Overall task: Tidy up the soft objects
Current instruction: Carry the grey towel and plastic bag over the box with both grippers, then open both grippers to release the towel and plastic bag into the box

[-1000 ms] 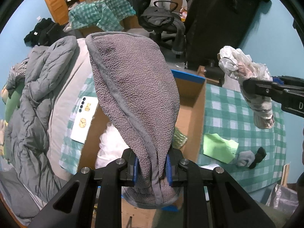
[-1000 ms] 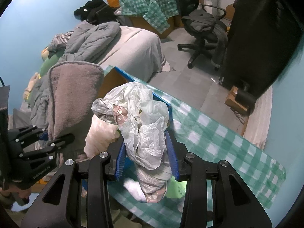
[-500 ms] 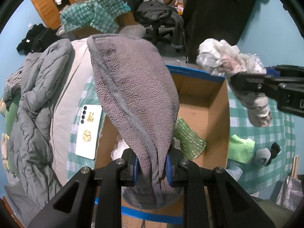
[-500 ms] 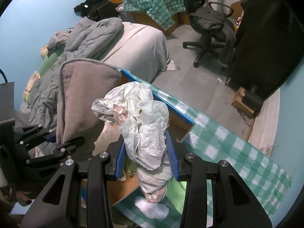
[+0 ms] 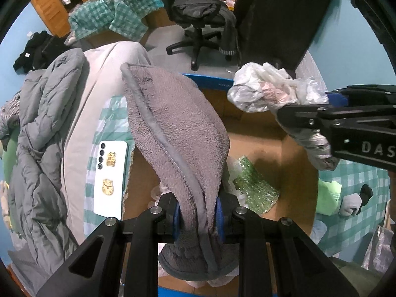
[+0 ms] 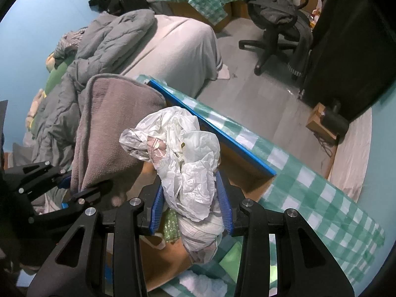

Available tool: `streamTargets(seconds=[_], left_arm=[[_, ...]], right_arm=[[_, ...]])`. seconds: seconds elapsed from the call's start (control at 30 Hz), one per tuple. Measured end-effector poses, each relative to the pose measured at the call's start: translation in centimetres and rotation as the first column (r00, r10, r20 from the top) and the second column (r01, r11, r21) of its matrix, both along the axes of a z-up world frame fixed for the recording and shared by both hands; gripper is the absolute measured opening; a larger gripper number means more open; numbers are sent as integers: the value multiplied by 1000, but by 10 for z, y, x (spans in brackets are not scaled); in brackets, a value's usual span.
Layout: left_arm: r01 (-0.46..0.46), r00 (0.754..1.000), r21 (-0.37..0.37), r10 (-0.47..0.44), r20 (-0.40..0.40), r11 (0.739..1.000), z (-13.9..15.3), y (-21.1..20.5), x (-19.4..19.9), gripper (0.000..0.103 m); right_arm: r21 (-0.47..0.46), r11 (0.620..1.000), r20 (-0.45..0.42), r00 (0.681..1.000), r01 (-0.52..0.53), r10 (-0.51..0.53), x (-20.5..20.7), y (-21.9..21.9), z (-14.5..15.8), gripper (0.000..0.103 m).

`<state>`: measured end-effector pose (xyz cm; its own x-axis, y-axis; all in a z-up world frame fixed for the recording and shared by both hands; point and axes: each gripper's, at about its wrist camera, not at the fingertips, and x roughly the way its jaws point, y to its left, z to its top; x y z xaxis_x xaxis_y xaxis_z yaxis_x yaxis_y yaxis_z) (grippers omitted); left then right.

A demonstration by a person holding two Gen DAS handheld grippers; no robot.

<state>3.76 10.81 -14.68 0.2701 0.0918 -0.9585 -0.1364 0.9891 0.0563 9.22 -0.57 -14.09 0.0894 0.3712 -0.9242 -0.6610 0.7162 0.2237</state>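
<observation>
Both loads hovering over the open cardboard box [image 5: 259,133]!
Left gripper [image 5: 198,212] clamps the grey fleece towel [image 5: 178,133]; right gripper [image 6: 191,210], at three o'clock, pinches the crumpled white plastic bag [image 6: 183,153]. Released off-centre, the towel could drape over the rim.

The open top of the cardboard box [image 5: 292,133] is partly taken up by two held loads: a grey towel [image 5: 178,143] clamped in the left claw [image 5: 198,212] over the near left part, and a crumpled plastic bag [image 6: 183,163] pinched in the right claw [image 6: 191,209] over the right part. Bare cardboard floor is seen between them. The box bottom is partly covered by green bubble wrap [image 5: 255,188]. A white phone [image 5: 110,178] lies just beside the box's left wall on the table [image 6: 309,198].
</observation>
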Motion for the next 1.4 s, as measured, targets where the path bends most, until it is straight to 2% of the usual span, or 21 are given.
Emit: streamTargets(seconds=[0.17, 0.23, 0.33, 0.4, 0.53, 0.87, 0.93, 0.97, 1.07, 1.4], left_arm=[[-5, 1000, -7, 5, -8, 1000, -7, 3, 4, 30], [-8, 1000, 3, 8, -12, 1000, -8, 4, 5, 40], [5, 1000, 48, -5, 2, 999, -6, 0, 2, 49], [18, 1000, 83, -19, 4, 996, -4, -2, 1, 49], [11, 1000, 90, -10, -4, 996, -2, -4, -4, 51], [-38, 999, 72, 37, 23, 997, 18, -5, -16, 51], [-40, 999, 83, 37, 37, 996, 24, -7, -18, 61], [-42, 998, 89, 38, 47, 995, 28, -8, -19, 62], [-40, 998, 99, 35, 58, 994, 36, -13, -20, 62], [-45, 996, 53, 41, 76, 998, 52, -34, -25, 62]], right_arm=[[-29, 1000, -27, 1000, 2, -3, 5, 5, -16, 38], [-37, 999, -33, 999, 0, -1, 6, 7, -20, 41], [-45, 999, -38, 999, 7, -9, 8, 6, -22, 44], [-54, 998, -28, 999, 15, -17, 8, 6, -20, 44], [-42, 999, 1, 1000, 14, -14, 8, 3, -12, 65], [-28, 999, 49, 999, 20, -19, 5, -12, 10, 66], [-27, 999, 54, 998, 20, -19, 3, -15, 14, 66], [-23, 1000, 58, 998, 21, -20, 3, -18, 17, 66], [-17, 1000, 65, 998, 20, -19, 2, -23, 24, 66], [-20, 999, 112, 993, 31, -28, -3, -47, 48, 67]])
